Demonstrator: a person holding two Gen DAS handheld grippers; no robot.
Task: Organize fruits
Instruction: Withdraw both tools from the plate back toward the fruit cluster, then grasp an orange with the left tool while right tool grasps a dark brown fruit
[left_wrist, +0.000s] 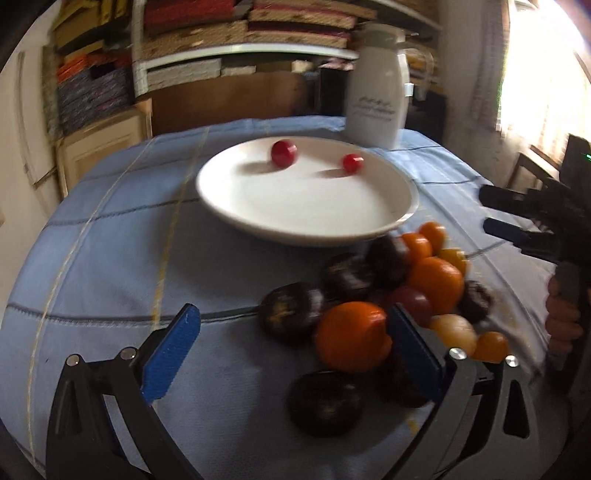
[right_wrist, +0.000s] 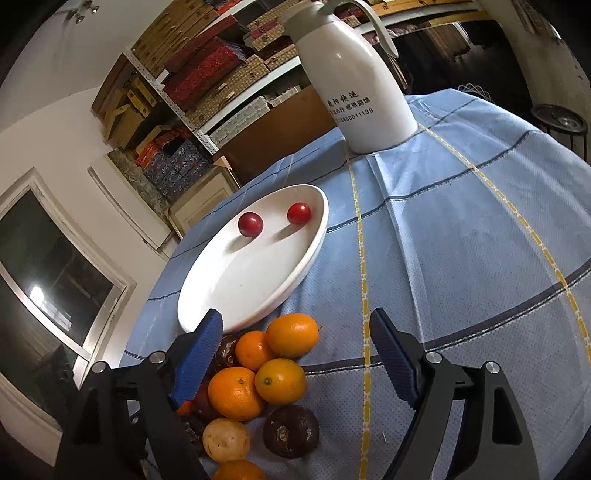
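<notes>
Right wrist view: white plate (right_wrist: 207, 295) holds two cherry tomatoes (right_wrist: 250, 223); both tongs (right_wrist: 295, 352) gape, empty.

From my remote station I record the following colours. Tablecloth (right_wrist: 461, 240): pale blue, crossed by dark blue and yellow check lines. Plate (right_wrist: 229, 295): plain white. On it, two cherry tomatoes (right_wrist: 250, 223), both glossy red. Fruit pile: oranges (right_wrist: 236, 393) bright orange; dark fruits (right_wrist: 291, 431) deep purple-brown, nearly black in the left wrist view; one pale yellow fruit (right_wrist: 226, 440) with faint speckling. Jug (right_wrist: 364, 92): white body, grey-white lid and handle, dark printed characters on the side. Left gripper (left_wrist: 291, 345) and right gripper (right_wrist: 295, 354): black frames, blue ribbed pads, silver rivets. Shelf boxes (right_wrist: 207, 70) behind: red, tan woven, blue patterned.
</notes>
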